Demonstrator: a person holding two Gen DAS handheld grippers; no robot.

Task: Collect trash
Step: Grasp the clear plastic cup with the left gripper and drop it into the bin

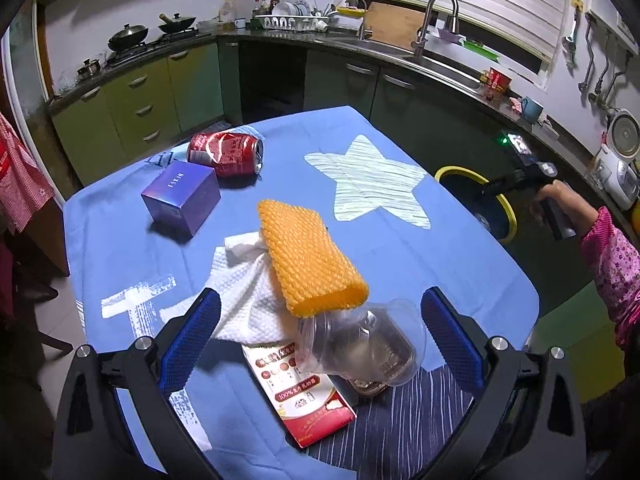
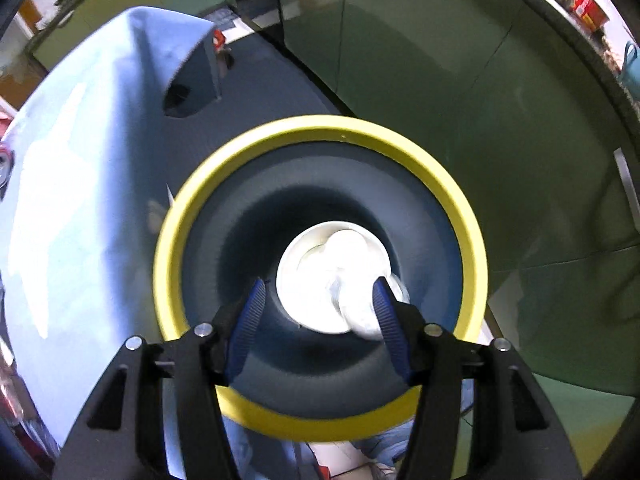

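Left tool (image 1: 320,336) hung spread over the near edge of the bench (image 1: 472,240), gripping nothing; the clear plastic cup (image 1: 360,348) lay on its side between the fingers. The cup rested on a red carton (image 1: 308,400), with the orange foam net (image 1: 310,256) overlapping its rim and a white paper towel (image 1: 248,288) under the net. A crushed red can (image 1: 226,154) and purple box (image 1: 182,200) sat toward the far left corner.

Right tool (image 2: 320,312) was spread above the yellow-rimmed bin (image 2: 320,420), empty; white trash (image 2: 332,276) lay at the bottom.

Risks, as judged: closing on the cup might crush it or squirt it sideways, dragging net or towel off the edge. The thin cup wall looked slippery.
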